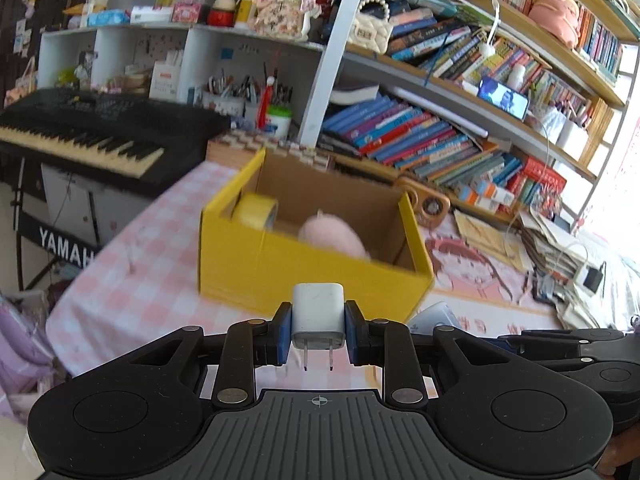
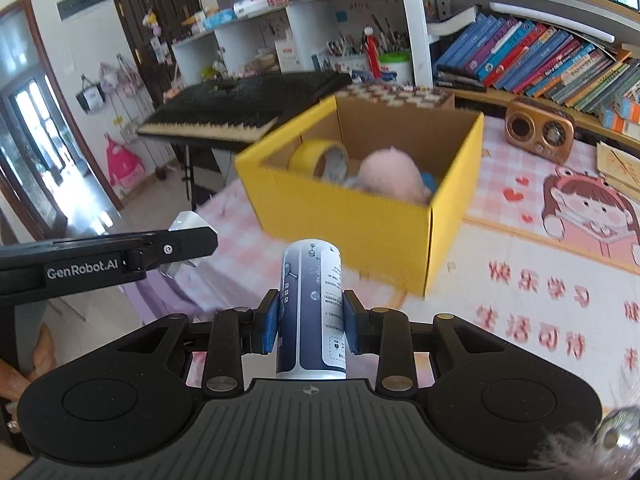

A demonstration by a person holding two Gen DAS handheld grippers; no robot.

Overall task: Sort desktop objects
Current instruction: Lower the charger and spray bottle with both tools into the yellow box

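Note:
My left gripper (image 1: 318,330) is shut on a white plug charger (image 1: 318,316), prongs pointing back toward the camera, held above the pink checked tablecloth (image 1: 132,280). Ahead stands an open yellow cardboard box (image 1: 304,272) holding a yellow tape roll (image 1: 258,210) and a pink fluffy ball (image 1: 334,236). My right gripper (image 2: 310,320) is shut on a blue and white cylindrical can (image 2: 312,308), which stands upright between the blue pads. The same box (image 2: 360,216), tape roll (image 2: 320,158) and pink ball (image 2: 394,178) lie in front of it. The left gripper's side (image 2: 108,262) shows at left.
A black keyboard (image 1: 92,136) on a stand lies left of the table. A small wooden radio (image 2: 538,132) sits behind the box, right. Bookshelves (image 1: 460,128) and stacked papers (image 1: 560,248) line the back and right. A cartoon-print cloth (image 2: 560,264) covers the table's right part.

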